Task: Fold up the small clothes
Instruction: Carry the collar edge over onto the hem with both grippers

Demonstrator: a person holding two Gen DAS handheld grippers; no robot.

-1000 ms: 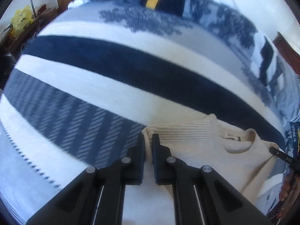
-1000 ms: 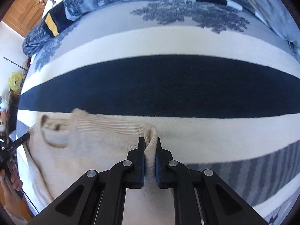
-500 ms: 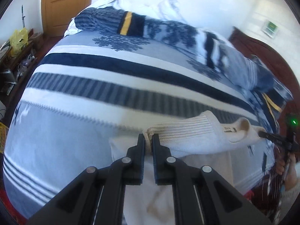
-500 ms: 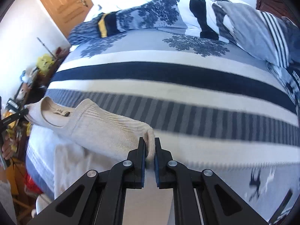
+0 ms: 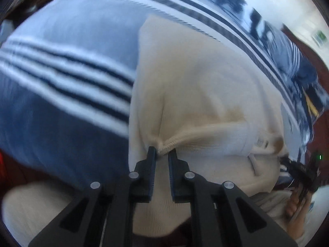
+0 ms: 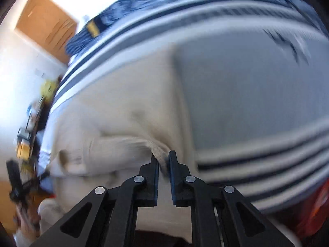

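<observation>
A cream knit sweater point(image 5: 201, 82) lies on the striped blue and white bed cover point(image 5: 67, 65), its upper part doubled over its body. My left gripper point(image 5: 162, 152) is shut on the ribbed left shoulder edge. My right gripper point(image 6: 163, 156) is shut on the ribbed right shoulder edge of the sweater point(image 6: 123, 107). The collar with its label point(image 5: 262, 142) hangs between the two grippers. Both views are blurred by motion.
The bed cover point(image 6: 246, 82) stretches away behind the sweater. Pillows point(image 5: 267, 33) lie at the head of the bed. A wooden door point(image 6: 45, 20) and floor clutter point(image 6: 47, 86) are at the left. The other gripper shows at the edge of each view.
Both grippers have carried the sweater's shoulders from the far side back toward the near bed edge, folding the top over the body. The cameras now tilt steeply down.
</observation>
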